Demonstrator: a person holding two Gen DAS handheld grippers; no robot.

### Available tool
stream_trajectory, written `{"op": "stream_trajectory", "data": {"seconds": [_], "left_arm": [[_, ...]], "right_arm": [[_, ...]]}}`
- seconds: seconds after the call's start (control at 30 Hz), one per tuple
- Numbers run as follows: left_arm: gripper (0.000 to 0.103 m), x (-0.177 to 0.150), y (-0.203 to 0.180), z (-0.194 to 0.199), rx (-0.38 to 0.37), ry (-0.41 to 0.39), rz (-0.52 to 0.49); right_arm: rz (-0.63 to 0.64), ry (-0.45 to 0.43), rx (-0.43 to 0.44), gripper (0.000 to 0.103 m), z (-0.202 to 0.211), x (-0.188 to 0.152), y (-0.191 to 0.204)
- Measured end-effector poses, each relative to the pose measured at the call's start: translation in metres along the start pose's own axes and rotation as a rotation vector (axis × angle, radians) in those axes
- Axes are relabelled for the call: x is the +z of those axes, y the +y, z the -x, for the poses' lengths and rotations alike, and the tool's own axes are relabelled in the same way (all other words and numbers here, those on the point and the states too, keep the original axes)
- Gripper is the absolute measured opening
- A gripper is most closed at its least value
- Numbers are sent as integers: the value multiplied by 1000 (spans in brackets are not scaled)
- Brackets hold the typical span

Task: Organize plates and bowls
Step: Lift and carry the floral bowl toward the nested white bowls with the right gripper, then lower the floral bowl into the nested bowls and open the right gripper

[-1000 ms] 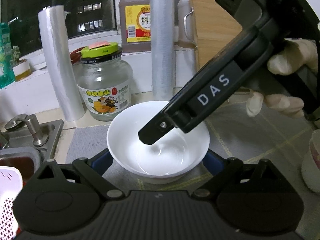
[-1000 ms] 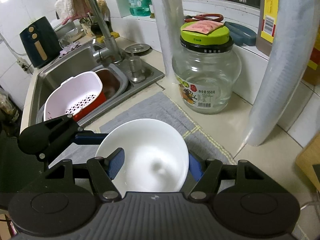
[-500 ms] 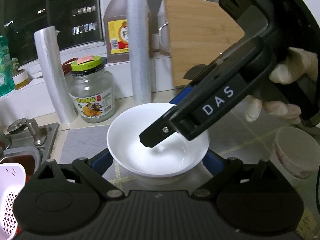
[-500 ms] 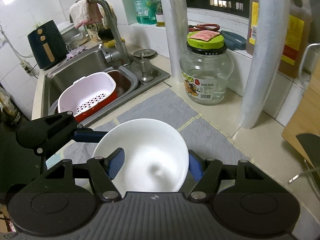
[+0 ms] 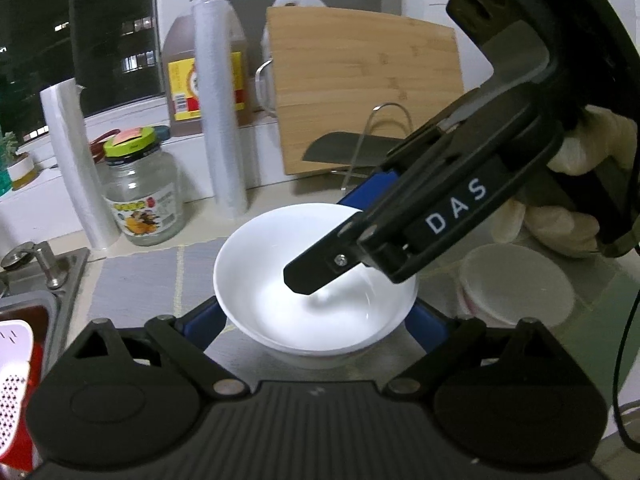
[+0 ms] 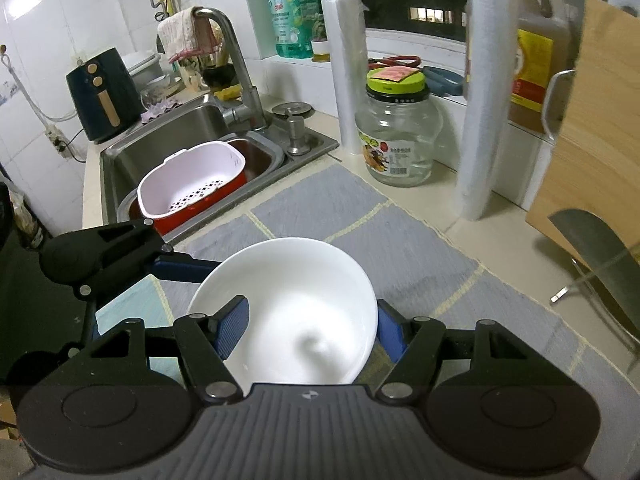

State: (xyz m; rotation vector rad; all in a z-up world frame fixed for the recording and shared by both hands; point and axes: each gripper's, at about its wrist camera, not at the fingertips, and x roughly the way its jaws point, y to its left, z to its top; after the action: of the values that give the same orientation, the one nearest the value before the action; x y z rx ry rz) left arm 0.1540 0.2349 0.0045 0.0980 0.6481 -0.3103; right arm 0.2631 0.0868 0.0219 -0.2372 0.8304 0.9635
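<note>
A white bowl (image 5: pixel 312 284) is held above the grey mat (image 5: pixel 148 280) by both grippers. My left gripper (image 5: pixel 314 320) is shut on the bowl, one blue pad on each side of it. My right gripper (image 6: pixel 306 328) is also shut on the bowl (image 6: pixel 288 308), its left pad inside the rim and its right pad outside. The right gripper's body crosses over the bowl in the left wrist view. A second bowl with a pink pattern (image 5: pixel 516 288) sits on the counter to the right.
A glass jar with a green lid (image 6: pixel 398 128), two plastic-wrap rolls (image 6: pixel 348 76), oil bottles and a wooden cutting board (image 5: pixel 360 84) line the back. A cleaver on a wire stand (image 6: pixel 600 264) is right. The sink (image 6: pixel 168 148) with a pink colander (image 6: pixel 192 178) is left.
Both grippers have lifted the bowl and carried it back and to the right, away from the jar. The patterned bowl and cleaver have come into view.
</note>
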Motion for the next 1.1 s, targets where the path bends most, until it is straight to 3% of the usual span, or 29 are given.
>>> {"op": "stream_trajectory", "data": {"seconds": [0.27,0.5,1.1], "left_arm": [[95,5,-34,8,-57,-17,-20],[95,11,-59,6,-105,-30,-45],[95,19,-108,-12,-234,-36,-84]], "right_arm": [[20,-18,-72,73,37,-31,2],[-35,-30,-100,73,67,-55,-10],[-118,-39,-205,73,110,-98,-33]]}}
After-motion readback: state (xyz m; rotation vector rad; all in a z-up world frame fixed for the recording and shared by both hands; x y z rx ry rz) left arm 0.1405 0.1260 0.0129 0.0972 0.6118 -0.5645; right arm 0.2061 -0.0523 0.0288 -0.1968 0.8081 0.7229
